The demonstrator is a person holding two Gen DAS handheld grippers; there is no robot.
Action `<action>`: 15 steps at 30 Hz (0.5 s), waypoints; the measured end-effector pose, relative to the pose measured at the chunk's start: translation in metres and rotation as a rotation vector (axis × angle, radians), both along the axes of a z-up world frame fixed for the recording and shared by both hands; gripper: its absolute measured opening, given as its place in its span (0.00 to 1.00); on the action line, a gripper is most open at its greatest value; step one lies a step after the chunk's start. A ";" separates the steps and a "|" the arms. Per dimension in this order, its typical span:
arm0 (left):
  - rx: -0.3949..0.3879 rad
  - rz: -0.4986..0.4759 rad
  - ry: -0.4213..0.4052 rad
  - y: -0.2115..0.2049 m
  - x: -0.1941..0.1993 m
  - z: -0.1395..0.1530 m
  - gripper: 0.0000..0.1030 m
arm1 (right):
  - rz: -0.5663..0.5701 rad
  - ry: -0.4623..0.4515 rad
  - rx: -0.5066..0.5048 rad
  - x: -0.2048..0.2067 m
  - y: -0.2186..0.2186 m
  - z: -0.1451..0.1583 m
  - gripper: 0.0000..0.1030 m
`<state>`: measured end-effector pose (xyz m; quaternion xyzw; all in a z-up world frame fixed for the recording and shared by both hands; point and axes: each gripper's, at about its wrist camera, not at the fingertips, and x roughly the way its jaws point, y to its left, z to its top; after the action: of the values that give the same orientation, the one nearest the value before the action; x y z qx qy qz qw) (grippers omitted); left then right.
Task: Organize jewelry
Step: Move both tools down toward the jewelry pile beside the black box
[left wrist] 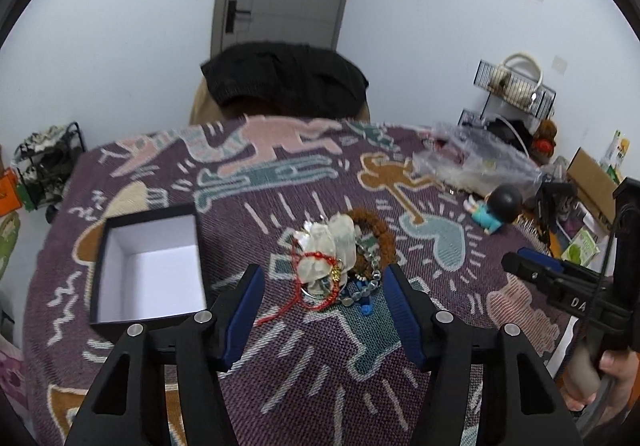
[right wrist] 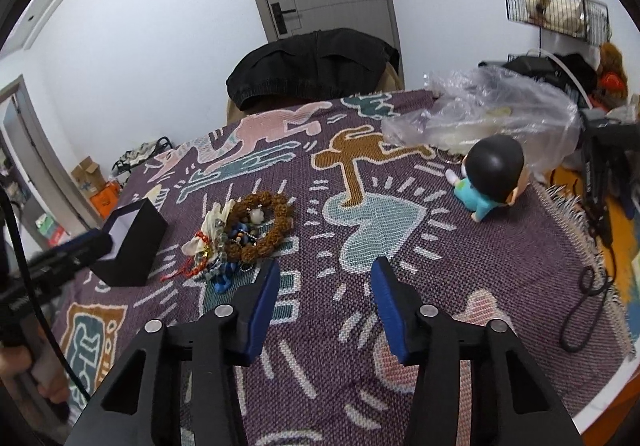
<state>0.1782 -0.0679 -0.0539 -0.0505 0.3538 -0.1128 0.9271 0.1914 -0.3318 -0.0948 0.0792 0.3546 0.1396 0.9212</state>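
Note:
A pile of jewelry point(left wrist: 340, 258) lies on the patterned cloth: a brown bead bracelet point(left wrist: 374, 230), a red cord bracelet point(left wrist: 316, 258), white shell pieces, and blue and clear beads. It also shows in the right wrist view point(right wrist: 240, 234). An open black box point(left wrist: 150, 262) with a white empty inside stands left of the pile; it also shows in the right wrist view point(right wrist: 132, 242). My left gripper point(left wrist: 324, 282) is open, its fingers on either side of the pile's near edge. My right gripper point(right wrist: 324, 278) is open and empty, to the right of the pile.
A blue-clad figurine with a black head point(right wrist: 492, 173) sits at the right. A crumpled clear plastic bag point(right wrist: 492, 113) lies behind it. A chair with a black jacket point(left wrist: 284, 81) stands at the table's far edge. Cables point(right wrist: 592, 286) hang off the right edge.

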 end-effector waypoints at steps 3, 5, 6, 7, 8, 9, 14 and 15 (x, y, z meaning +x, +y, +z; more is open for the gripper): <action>0.004 -0.006 0.042 -0.006 0.012 -0.011 0.52 | 0.008 0.022 0.026 0.009 -0.003 -0.006 0.44; -0.003 -0.012 0.067 -0.010 0.019 -0.017 0.47 | 0.011 0.038 0.043 0.015 -0.006 -0.009 0.44; -0.005 -0.017 0.079 -0.011 0.023 -0.020 0.44 | 0.011 0.046 0.050 0.018 -0.007 -0.011 0.44; -0.007 -0.023 0.095 -0.014 0.026 -0.024 0.42 | 0.012 0.051 0.055 0.019 -0.007 -0.013 0.44; -0.005 -0.027 0.110 -0.016 0.030 -0.027 0.37 | 0.013 0.059 0.062 0.021 -0.008 -0.015 0.44; -0.002 -0.030 0.122 -0.018 0.033 -0.029 0.34 | 0.015 0.067 0.071 0.022 -0.008 -0.016 0.44; 0.006 -0.030 0.174 -0.027 0.046 -0.043 0.33 | 0.023 0.089 0.099 0.027 -0.009 -0.022 0.44; 0.007 -0.027 0.180 -0.028 0.049 -0.045 0.33 | 0.026 0.094 0.105 0.029 -0.008 -0.023 0.44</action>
<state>0.2271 -0.0957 -0.0988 -0.0524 0.4367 -0.1190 0.8902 0.2199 -0.3398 -0.1181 0.1291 0.3909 0.1657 0.8961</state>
